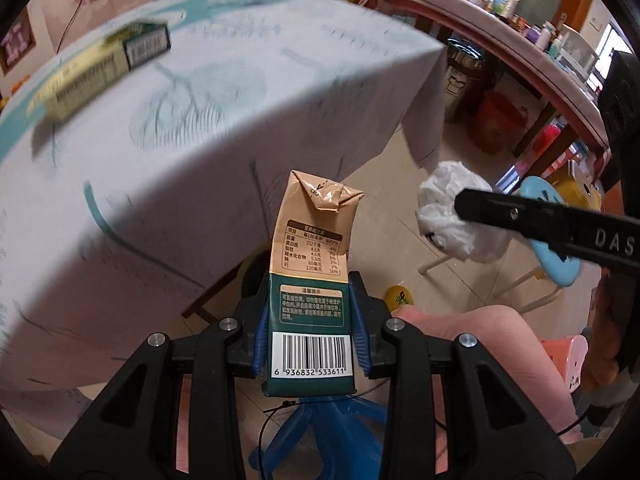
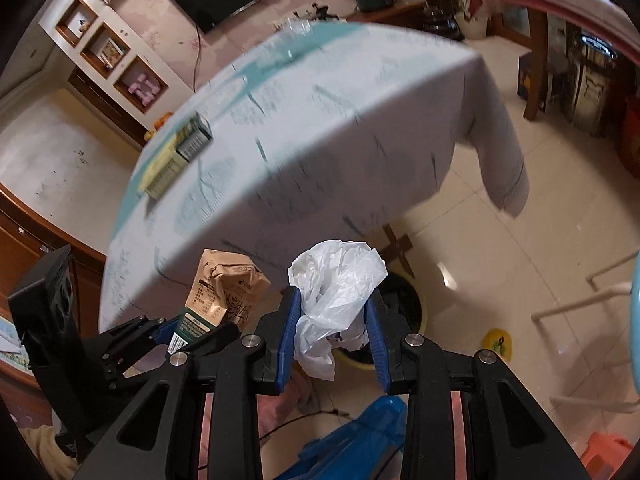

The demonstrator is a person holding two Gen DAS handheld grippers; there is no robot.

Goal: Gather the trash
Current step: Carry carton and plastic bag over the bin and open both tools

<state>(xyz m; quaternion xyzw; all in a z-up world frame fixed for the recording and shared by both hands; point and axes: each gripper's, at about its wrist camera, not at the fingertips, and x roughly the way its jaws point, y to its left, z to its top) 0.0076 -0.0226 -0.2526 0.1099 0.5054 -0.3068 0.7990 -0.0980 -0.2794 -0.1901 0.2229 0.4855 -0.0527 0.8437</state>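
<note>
Carton (image 1: 310, 280), tan on top and dark green below with a barcode, stands upright between the blue pads (image 1: 260, 344) of the left gripper (image 1: 310, 340), which is clamped on its lower half. Its folded top is creased and points toward 12 o'clock. At 3 o'clock from it, the right gripper (image 2: 332, 332) is closed on a crumpled white bag (image 2: 336, 292), which bulges out above the blue pads (image 2: 286, 336). Both loads hang in the air off the near edge of the table (image 1: 200, 140), above a tiled floor (image 2: 500, 240). The table, under a pale cloth with teal print, fills the view from 9 to 12 o'clock. A flat yellow-green box (image 1: 100, 68) lies on it at 10 o'clock. A blue bin (image 2: 360, 440) shows at 6 o'clock under the grippers.
</note>
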